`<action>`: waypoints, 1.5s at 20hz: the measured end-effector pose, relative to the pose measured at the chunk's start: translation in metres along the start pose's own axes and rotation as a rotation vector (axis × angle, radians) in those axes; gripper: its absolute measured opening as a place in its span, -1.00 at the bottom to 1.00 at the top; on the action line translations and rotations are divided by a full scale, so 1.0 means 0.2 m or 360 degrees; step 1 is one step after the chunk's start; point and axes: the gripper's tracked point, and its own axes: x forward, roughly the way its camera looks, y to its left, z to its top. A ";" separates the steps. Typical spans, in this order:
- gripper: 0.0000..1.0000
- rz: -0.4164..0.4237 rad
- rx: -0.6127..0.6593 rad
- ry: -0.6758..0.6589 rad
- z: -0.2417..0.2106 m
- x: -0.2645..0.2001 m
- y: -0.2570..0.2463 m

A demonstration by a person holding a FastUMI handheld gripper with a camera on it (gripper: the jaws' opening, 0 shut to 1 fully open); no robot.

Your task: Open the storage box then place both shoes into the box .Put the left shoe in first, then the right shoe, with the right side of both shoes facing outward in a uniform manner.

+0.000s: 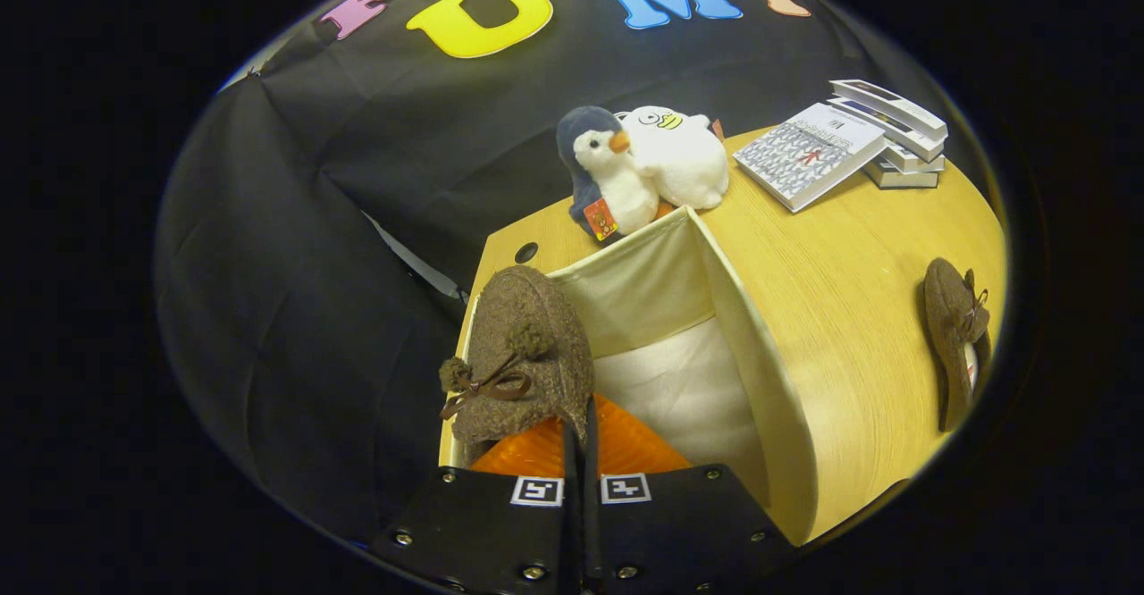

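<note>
— Holding a brown shoe (527,354) over the open storage box (760,354), toe end up, pompoms and bow facing the camera.

— Pinched how?

— Closed nearly together, fingers (579,452) clamped on the thin edge of the shoe's opening, orange ribbed lining spread to both sides just behind the grip.

— And the box?

— Cream fabric, lid off, standing at the near corner of the wooden table (858,309), pale inside wall and floor bare. Hanging above its left side, not yet touching the bottom, as far as can be told.

— The other shoe?

— Lying on the table well off to the right (954,336), on its side, apart from the box.

— Anything else there?

— Beyond the box, two plush toys touching each other, a penguin (601,175) and a white one (679,157). Farther right, a patterned book (809,155) beside a small stack of books (898,135).
</note>
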 end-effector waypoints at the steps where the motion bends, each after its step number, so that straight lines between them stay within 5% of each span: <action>1: -0.97 -0.0002 -0.0003 0.0013 -0.02 0.01 0.00; 5: -0.81 0.0083 0.0002 0.0049 -0.04 0.01 0.05; 6: -0.58 0.0101 -0.0005 0.0076 -0.06 0.01 0.07; 7: -0.07 0.0082 -0.0032 0.0104 -0.08 0.00 0.04; 9: 0.16 0.0042 -0.0092 0.0116 -0.10 0.00 0.00; 11: 0.99 0.0085 -0.0100 0.0080 -0.08 -0.03 0.02; 20: 0.96 0.0157 -0.0315 -0.0122 0.17 -0.33 -0.05; 30: 0.96 -0.0021 -0.0544 -0.0382 0.42 -0.66 -0.50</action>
